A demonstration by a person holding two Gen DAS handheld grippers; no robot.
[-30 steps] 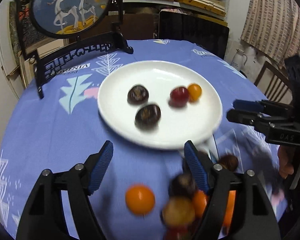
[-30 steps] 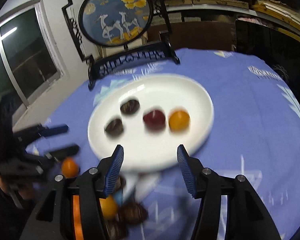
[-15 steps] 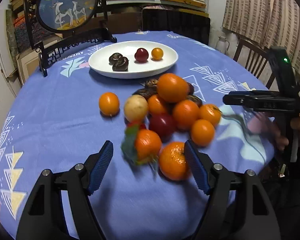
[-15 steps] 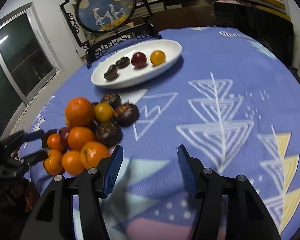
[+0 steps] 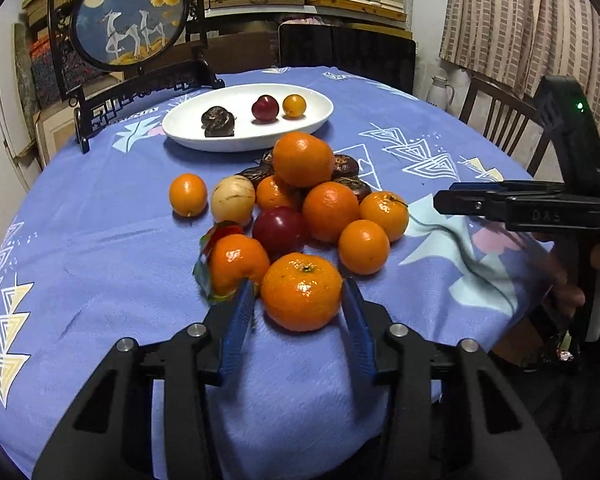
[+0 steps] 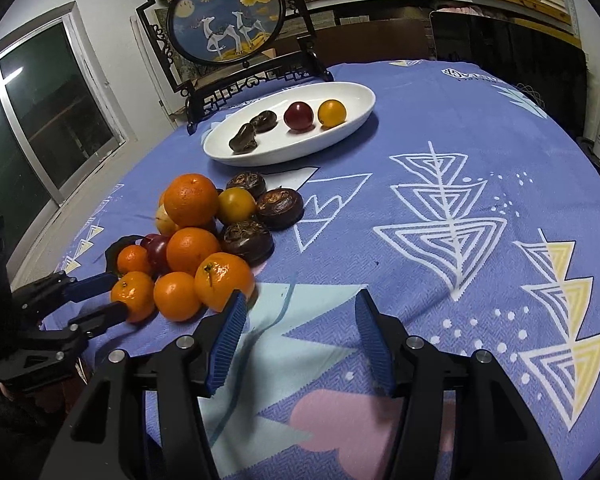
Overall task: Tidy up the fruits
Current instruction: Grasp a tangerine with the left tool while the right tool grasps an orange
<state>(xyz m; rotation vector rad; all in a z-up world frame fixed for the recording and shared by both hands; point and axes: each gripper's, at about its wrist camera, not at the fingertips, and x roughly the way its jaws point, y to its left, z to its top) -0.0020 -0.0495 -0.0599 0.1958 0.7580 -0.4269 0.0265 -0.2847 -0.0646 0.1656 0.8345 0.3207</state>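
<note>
L wrist view:
L gripper (image 5: 298, 312): we see it spread, a blue pad each side of the nearest mandarin (image 5: 301, 291); pads right at the peel, contact we can't confirm.
Fruit pile (image 5: 300, 208): mid-table on the blue cloth (image 5: 100, 240); oranges, a red plum (image 5: 280, 230), a pale round fruit (image 5: 233, 199), dark brown fruits at the back. One small orange (image 5: 188, 194) sits just apart, to the left.
Plate (image 5: 188, 136): white, behind the pile; holds 2 dark fruits, 1 red, 1 yellow-orange.
R gripper (image 5: 452, 200): at right, side-on; gap not readable from here.

R wrist view:
R gripper (image 6: 298, 320): we see it spread wide over bare cloth, holding nothing; pile is near its left pad.
L gripper: far left, fingers (image 6: 96, 282) either side of a small mandarin (image 6: 134, 294) at the pile's edge.
Framed deer screen (image 6: 228, 26): upright behind the plate (image 6: 364, 96).
</note>
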